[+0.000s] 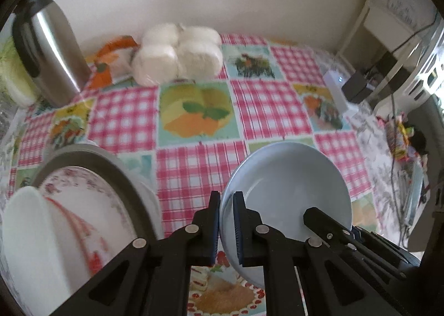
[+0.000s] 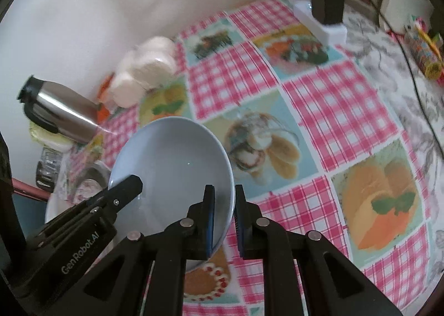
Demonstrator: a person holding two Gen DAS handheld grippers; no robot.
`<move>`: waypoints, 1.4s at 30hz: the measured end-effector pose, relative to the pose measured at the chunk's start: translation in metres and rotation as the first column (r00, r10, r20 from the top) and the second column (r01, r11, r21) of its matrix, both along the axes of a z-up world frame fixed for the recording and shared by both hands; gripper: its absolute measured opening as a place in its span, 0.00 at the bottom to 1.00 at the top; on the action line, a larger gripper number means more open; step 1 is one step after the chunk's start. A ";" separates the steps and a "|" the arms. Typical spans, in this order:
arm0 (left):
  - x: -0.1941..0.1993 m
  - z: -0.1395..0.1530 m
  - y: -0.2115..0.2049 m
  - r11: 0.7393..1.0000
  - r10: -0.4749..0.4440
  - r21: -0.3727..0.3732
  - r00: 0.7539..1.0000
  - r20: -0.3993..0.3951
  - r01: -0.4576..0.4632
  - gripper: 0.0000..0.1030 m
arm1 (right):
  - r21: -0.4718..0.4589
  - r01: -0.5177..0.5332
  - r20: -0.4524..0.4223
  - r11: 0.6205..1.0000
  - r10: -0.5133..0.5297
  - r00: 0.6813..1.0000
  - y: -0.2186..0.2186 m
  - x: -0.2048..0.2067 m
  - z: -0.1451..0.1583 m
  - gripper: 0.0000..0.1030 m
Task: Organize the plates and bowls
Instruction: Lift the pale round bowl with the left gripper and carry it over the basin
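Note:
A light blue bowl [image 1: 288,191] hangs tilted above the checked tablecloth, gripped on both sides of its rim. My left gripper [image 1: 226,194] is shut on the bowl's left rim, one pad inside and one outside. In the right wrist view my right gripper [image 2: 224,188] is shut on the right rim of the same bowl [image 2: 172,160]. The other gripper's finger [image 2: 130,183] reaches over the bowl's left edge. A stack with a flowered plate [image 1: 83,191] in a grey-rimmed dish and a white bowl [image 1: 25,221] sits at the lower left.
A steel thermos jug [image 1: 47,47] and a pack of white rolls [image 1: 177,52] stand by the back wall. A white power strip [image 1: 337,88] with a black charger [image 1: 358,86] and trailing cables lies at the right, beside colourful wrappers [image 1: 399,135]. The tablecloth [image 1: 194,160] covers the table.

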State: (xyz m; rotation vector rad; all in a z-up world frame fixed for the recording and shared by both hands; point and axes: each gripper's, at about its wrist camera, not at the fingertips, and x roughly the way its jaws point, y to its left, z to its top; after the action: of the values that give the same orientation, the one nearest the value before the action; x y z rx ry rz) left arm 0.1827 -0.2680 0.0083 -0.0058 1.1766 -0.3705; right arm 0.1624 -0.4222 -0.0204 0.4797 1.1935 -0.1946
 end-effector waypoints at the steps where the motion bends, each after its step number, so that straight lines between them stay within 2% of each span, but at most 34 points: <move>1: -0.001 0.005 0.005 1.000 0.007 -0.009 1.000 0.006 -0.007 0.11 | 0.001 -0.005 0.013 1.000 0.005 1.000 0.003 0.000 0.007 0.14; 6: -0.007 0.028 0.030 0.998 0.048 -0.037 0.998 0.038 -0.046 0.11 | 0.013 -0.039 0.069 0.999 0.038 0.997 0.026 0.002 0.035 0.14; 14: -0.029 0.049 0.084 0.990 0.131 -0.060 0.988 0.078 -0.127 0.11 | 0.033 -0.115 0.109 0.993 0.111 0.988 0.069 0.006 0.057 0.14; 23: -0.043 0.067 0.155 0.958 0.260 -0.145 0.962 0.089 -0.246 0.11 | 0.015 -0.233 0.161 0.972 0.228 0.960 0.132 0.011 0.079 0.16; 31: -0.057 0.075 0.211 0.926 0.350 -0.188 0.931 0.100 -0.328 0.11 | 0.028 -0.320 0.179 0.947 0.310 0.934 0.179 0.009 0.084 0.16; 42: -0.064 0.072 0.254 0.893 0.426 -0.203 0.900 0.088 -0.403 0.11 | 0.006 -0.394 0.162 0.919 0.388 0.907 0.223 0.014 0.076 0.16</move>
State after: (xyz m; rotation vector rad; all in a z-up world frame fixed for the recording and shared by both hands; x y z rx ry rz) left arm 0.1183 -0.0136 0.0806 -0.3823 0.9765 -0.0929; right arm 0.1764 -0.1993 0.0560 0.2738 1.1138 0.2099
